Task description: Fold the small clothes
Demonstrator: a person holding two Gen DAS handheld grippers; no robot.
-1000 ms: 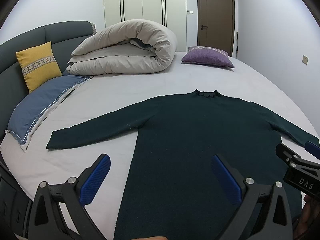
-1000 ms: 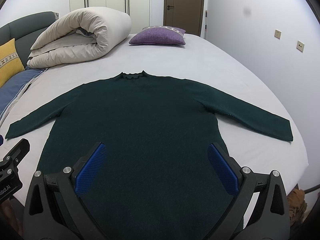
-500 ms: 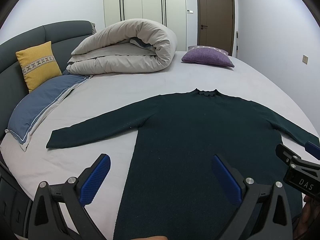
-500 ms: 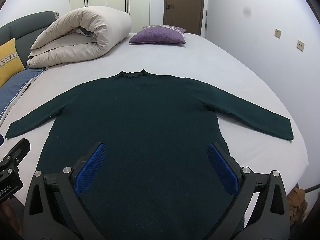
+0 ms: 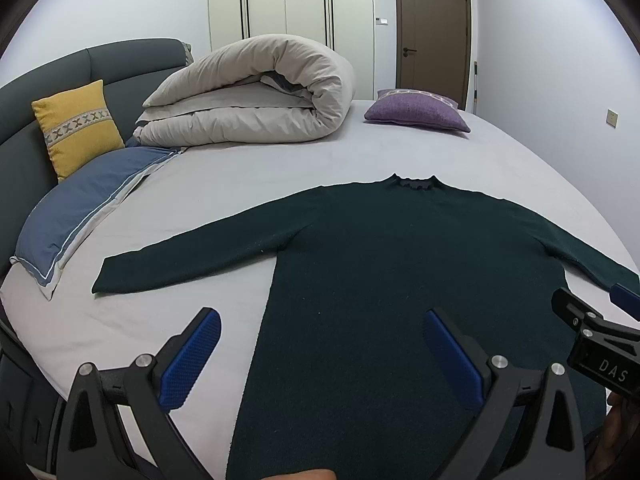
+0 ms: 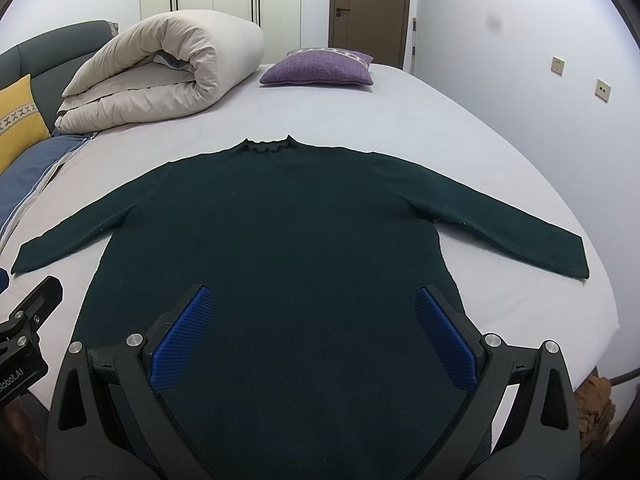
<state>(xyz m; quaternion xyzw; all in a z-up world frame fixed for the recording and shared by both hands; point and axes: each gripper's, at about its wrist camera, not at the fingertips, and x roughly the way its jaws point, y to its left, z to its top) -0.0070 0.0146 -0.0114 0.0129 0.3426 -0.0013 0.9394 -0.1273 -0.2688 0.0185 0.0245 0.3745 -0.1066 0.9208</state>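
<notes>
A dark green long-sleeved sweater (image 5: 392,256) (image 6: 288,232) lies flat on the bed, collar away from me, both sleeves spread out to the sides. My left gripper (image 5: 320,332) is open above the sweater's lower left edge, nothing between its blue pads. My right gripper (image 6: 314,316) hovers open over the lower middle of the body, also holding nothing. The right gripper's black frame (image 5: 592,344) shows at the right edge of the left wrist view, and the left gripper's frame (image 6: 24,332) at the left edge of the right wrist view.
A rolled beige duvet (image 5: 256,92) and a purple cushion (image 5: 416,110) lie at the far end of the light grey bed (image 5: 248,176). A blue pillow (image 5: 76,208) and a yellow cushion (image 5: 76,128) rest by the grey headboard on the left. The bed's right edge (image 6: 600,280) drops off near the wall.
</notes>
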